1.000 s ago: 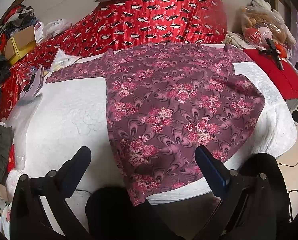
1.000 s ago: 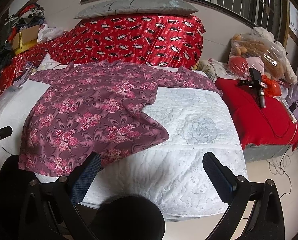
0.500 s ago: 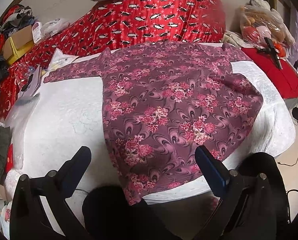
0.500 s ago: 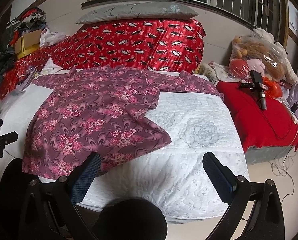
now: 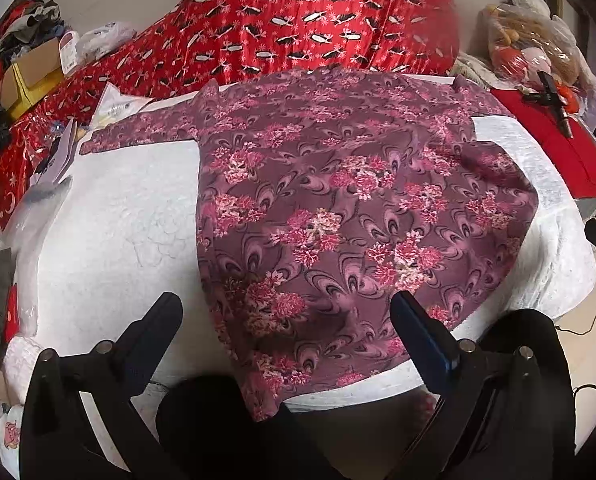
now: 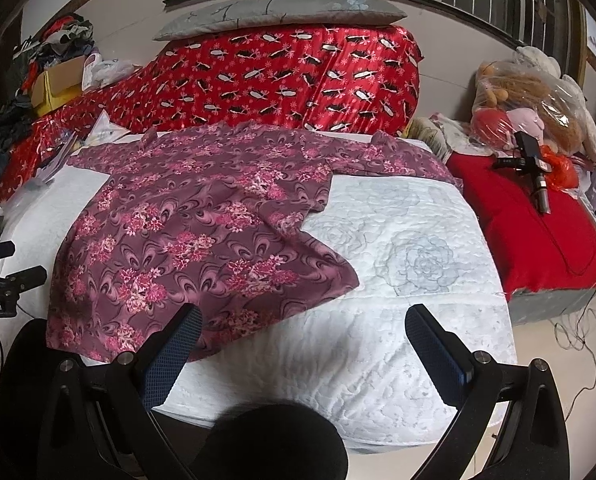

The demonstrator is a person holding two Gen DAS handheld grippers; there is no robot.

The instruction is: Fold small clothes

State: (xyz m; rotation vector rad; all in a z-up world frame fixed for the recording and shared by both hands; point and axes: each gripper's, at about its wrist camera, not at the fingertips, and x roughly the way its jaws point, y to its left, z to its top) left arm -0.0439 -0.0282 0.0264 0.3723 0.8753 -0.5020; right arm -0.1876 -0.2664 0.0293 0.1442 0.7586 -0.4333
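Fingers (image 5: 154,340) of both grippers apart, empty — floral shirt (image 5: 338,208) flat on white bedspread (image 6: 398,320), collar away, hem nearest.

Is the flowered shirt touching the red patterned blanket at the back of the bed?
Cannot tell. In the left wrist view the shirt's collar edge meets the blanket visually, but contact or overlap isn't plain.

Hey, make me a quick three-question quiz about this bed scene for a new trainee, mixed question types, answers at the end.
1. True or false: the left hand-held gripper is clamped on the floral shirt.
2. The shirt lies on: A) white quilt B) red blanket C) the floor.
3. Fill in: the right hand-held gripper is ____, holding nothing.

Key: 1 false; 2 A; 3 open.
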